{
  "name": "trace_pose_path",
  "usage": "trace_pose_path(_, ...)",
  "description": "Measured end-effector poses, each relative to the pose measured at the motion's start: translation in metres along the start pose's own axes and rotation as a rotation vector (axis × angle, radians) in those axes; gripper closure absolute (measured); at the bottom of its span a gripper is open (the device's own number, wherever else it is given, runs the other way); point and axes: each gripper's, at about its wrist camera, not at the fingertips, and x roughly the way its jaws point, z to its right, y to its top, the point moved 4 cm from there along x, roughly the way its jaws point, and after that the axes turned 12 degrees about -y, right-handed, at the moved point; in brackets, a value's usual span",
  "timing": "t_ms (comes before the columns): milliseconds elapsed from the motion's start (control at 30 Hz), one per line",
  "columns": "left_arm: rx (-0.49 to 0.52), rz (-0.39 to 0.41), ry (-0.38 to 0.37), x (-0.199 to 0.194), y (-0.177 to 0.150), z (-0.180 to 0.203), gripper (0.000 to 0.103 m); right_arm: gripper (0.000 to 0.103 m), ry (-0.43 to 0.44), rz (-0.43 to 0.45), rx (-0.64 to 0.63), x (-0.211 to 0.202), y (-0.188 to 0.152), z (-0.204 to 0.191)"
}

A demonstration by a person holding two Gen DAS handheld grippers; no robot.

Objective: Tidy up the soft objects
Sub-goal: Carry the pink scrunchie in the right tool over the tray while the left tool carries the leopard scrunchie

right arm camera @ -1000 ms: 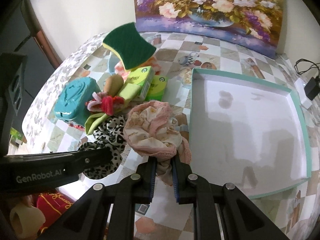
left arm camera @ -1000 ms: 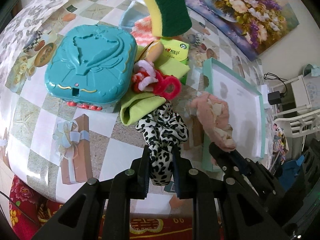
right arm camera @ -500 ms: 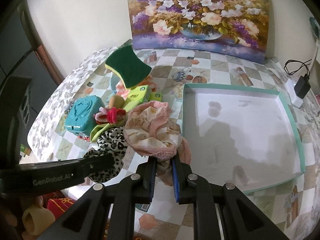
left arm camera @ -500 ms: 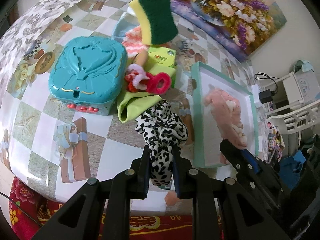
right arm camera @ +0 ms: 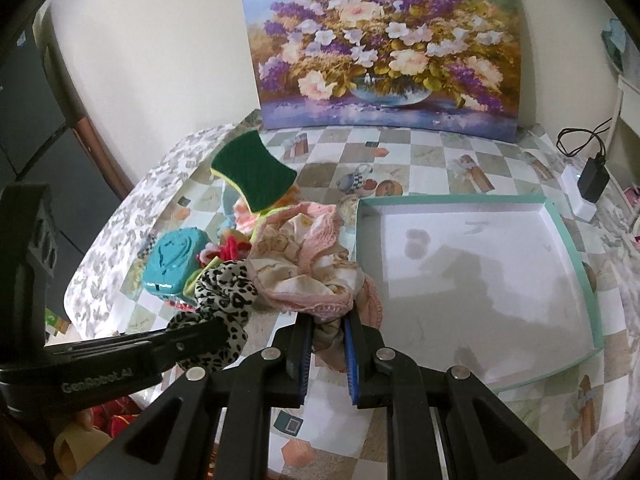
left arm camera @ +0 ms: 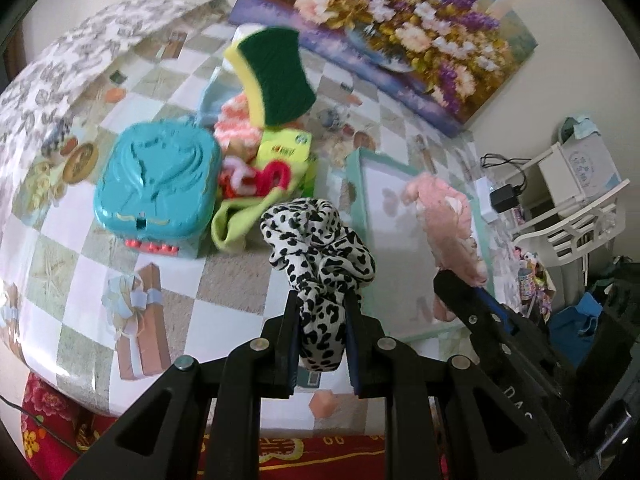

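Left gripper (left arm camera: 321,334) pinches a leopard scrunchie (left arm camera: 318,236); right gripper (right arm camera: 327,350) pinches a pink scrunchie (right arm camera: 308,264) beside the tray (right arm camera: 576,236).

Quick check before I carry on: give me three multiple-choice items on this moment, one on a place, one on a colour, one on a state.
1. Where does the green-and-yellow sponge sit?
A. in the tray
B. on top of the pile beside the teal case
C. on the floor

2. What colour is the rim of the tray?
A. red
B. black
C. teal

3. What is the left hand-held gripper doing?
A. gripping the leopard-print scrunchie
B. standing open with nothing in it
C. gripping the sponge

Answers:
1 B, the sponge tops the heap next to the teal case.
2 C, a teal edge frames the white floor of the tray.
3 A, the leopard-print scrunchie is pinched between its fingers, clear of the table.
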Motion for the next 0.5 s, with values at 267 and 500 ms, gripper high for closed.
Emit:
trace_pose_path(267, 0.123, 0.121, -0.006, -0.018, 0.009, 0.022, 0.083, 0.087, 0.006, 0.036, 0.038, -0.010, 0.006, 0.010)
trace_pose_path(500, 0.187, 0.143, 0.024, -0.014, 0.011, 0.032, 0.083, 0.087, -0.023, 0.025, 0.068, -0.005, 0.007, 0.022)
